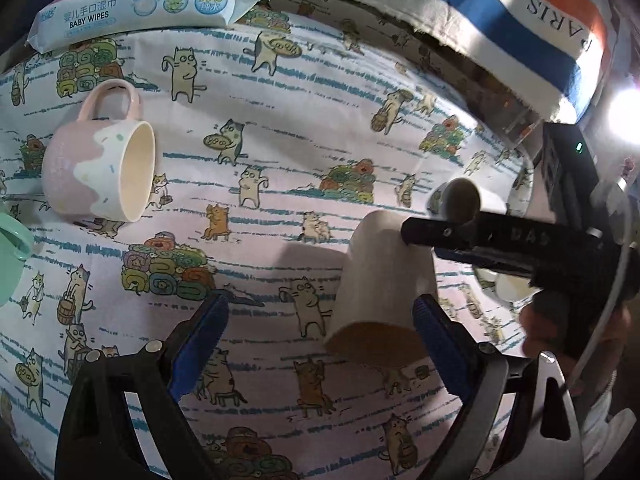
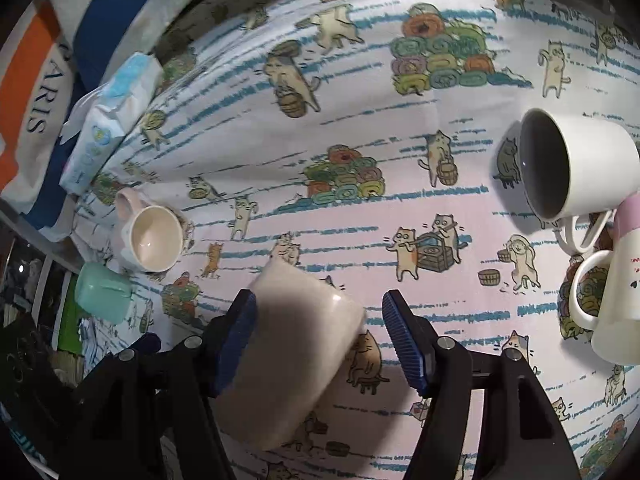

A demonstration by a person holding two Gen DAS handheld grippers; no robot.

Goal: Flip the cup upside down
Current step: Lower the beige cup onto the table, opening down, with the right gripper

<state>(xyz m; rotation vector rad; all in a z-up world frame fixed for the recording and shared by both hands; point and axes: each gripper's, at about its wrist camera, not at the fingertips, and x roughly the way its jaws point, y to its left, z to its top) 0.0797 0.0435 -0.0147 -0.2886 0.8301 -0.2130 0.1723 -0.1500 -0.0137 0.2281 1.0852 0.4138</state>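
A cream handleless cup (image 1: 384, 280) stands upside down on the cat-print cloth, wide mouth down. In the right wrist view it (image 2: 296, 356) sits between my right gripper's blue pads, touching the left pad (image 2: 236, 340), with a gap to the right pad (image 2: 404, 340). My right gripper (image 2: 320, 340) is open around it; it also shows in the left wrist view (image 1: 480, 236) at the cup's top. My left gripper (image 1: 320, 344) is open and empty, its right pad (image 1: 440, 340) just beside the cup.
A pink and white mug (image 1: 100, 168) lies on its side at the left, a mint green cup (image 1: 12, 248) beside it. A baby wipes pack (image 1: 140, 8) lies at the back. A white mug (image 2: 576, 168) on its side and other mugs (image 2: 600, 300) are at the right.
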